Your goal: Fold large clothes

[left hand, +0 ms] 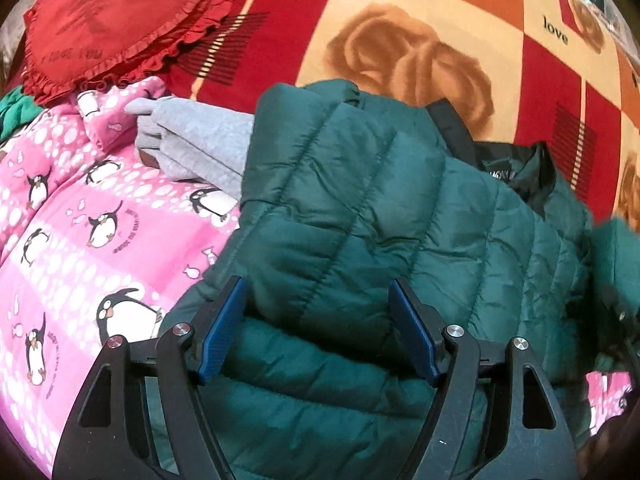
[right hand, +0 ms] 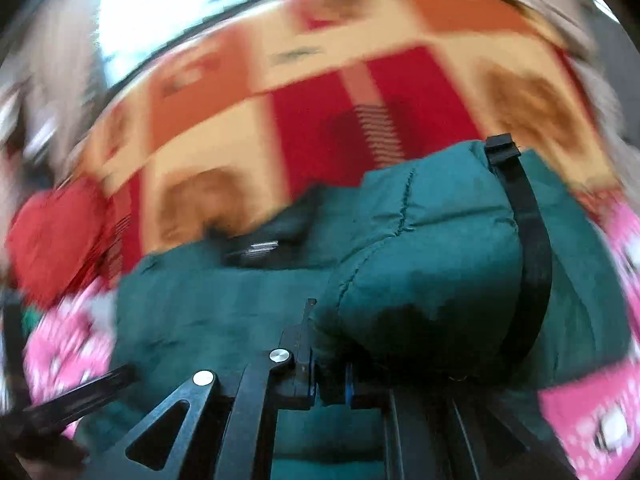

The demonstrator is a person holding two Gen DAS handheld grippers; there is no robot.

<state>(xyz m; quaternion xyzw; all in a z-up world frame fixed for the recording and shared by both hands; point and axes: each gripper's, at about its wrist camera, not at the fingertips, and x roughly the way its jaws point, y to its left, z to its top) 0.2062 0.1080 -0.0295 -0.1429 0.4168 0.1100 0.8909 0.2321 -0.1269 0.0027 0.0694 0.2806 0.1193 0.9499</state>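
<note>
Left gripper (left hand: 318, 324): angled down over the green puffer jacket (left hand: 380, 208), jaws spread, nothing clenched. Right gripper (right hand: 330, 380): pads clamped tight on a fold of the jacket; view blurred. Jacket lay across the pink penguin blanket (left hand: 80, 220), beside a grey garment (left hand: 200, 148). Patterned bedcover (left hand: 532, 20) behind the jacket read "love".

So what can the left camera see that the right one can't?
Only the left view shows the grey sweater, the jacket's black collar and the left tongs standing open over the green jacket. Only the right view, which is blurred, shows the right tongs shut on a fold of that jacket. Both show the jacket, the red heart cushion, the pink penguin blanket and the checked bedspread.
</note>
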